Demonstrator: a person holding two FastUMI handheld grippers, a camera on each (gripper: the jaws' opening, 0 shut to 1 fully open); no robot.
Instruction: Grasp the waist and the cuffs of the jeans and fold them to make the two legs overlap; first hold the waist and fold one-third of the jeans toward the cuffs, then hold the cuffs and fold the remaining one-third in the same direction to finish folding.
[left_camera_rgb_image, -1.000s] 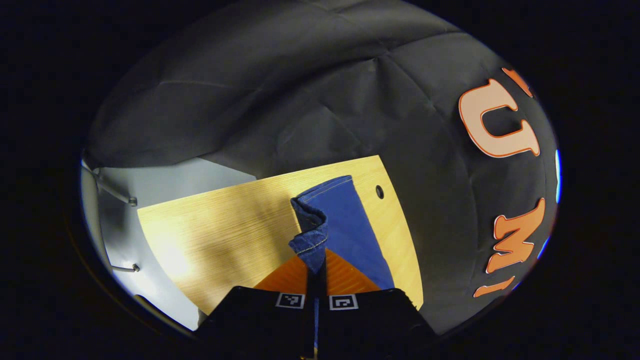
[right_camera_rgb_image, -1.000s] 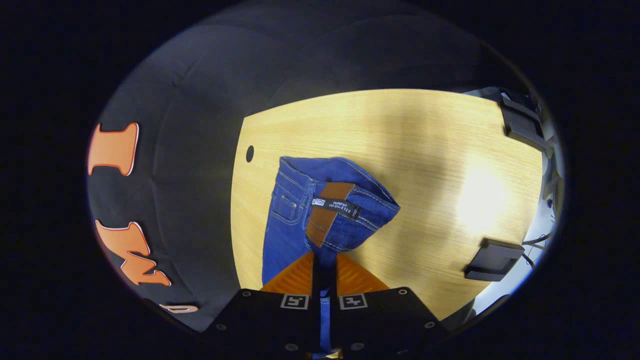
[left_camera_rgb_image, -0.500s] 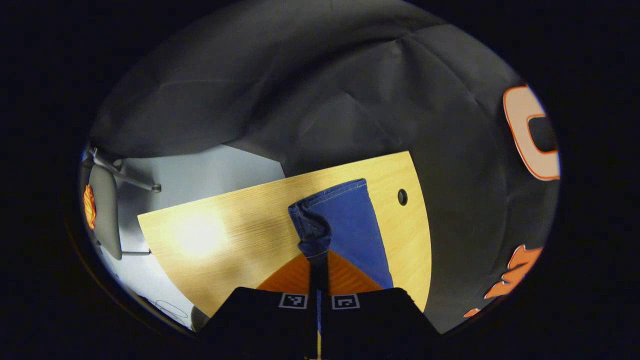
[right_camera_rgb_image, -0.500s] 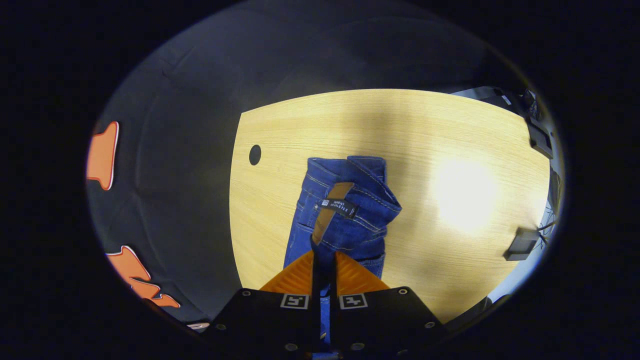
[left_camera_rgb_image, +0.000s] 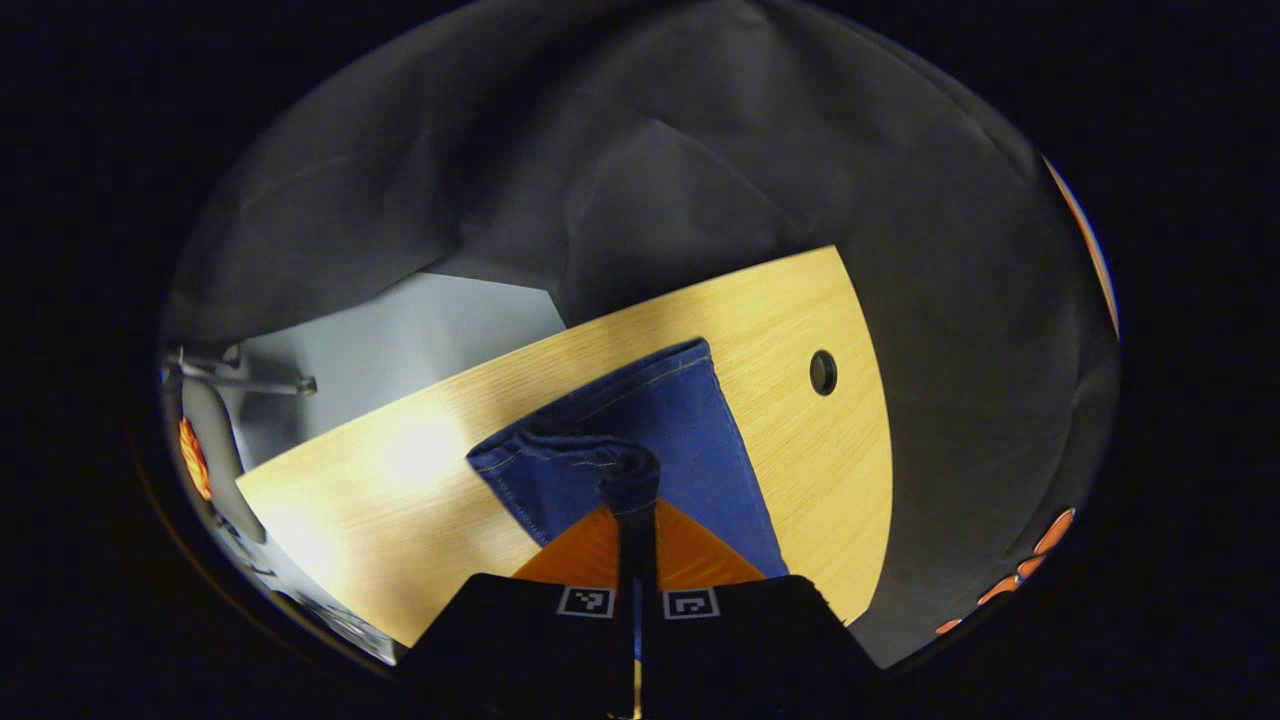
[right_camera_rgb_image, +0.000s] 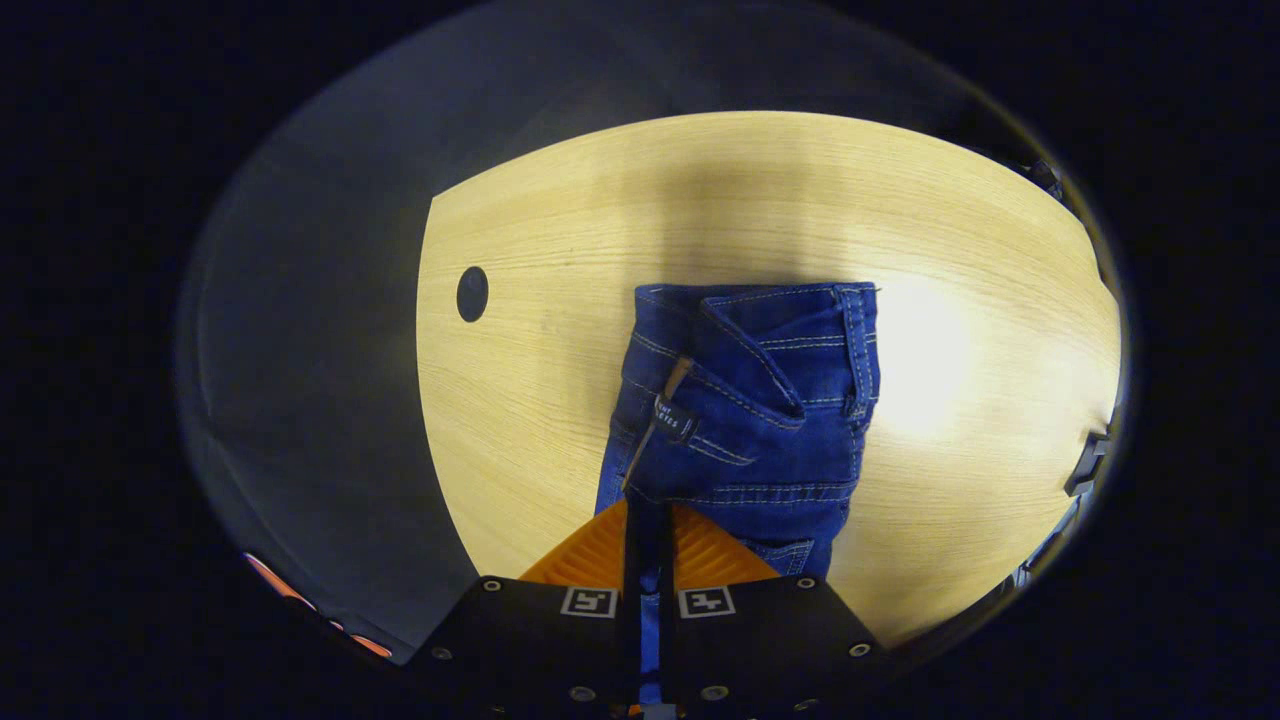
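— Swung lower over the pale wooden tabletop (right_camera_rgb_image: 560, 230) since a second ago: blue denim jeans (right_camera_rgb_image: 760, 400), waist end now spread flatter, cuff end fanned wider.

— Grips?

— Right gripper (right_camera_rgb_image: 648, 520) pressed together on the waistband edge; left gripper (left_camera_rgb_image: 637, 515) pinching a cuff hem (both with cloth running down between the fingers).

— Whereabouts of the garment?

— Draped ahead of each gripper onto the wood, beside a round cable hole (left_camera_rgb_image: 822, 372); long axis running from one gripper to the other, waist nearer the right hand, cuffs nearer the left.

— Stage, by the look of it?

— Leg-over-leg fold being laid down, judged from the layered denim; thirds not yet started.
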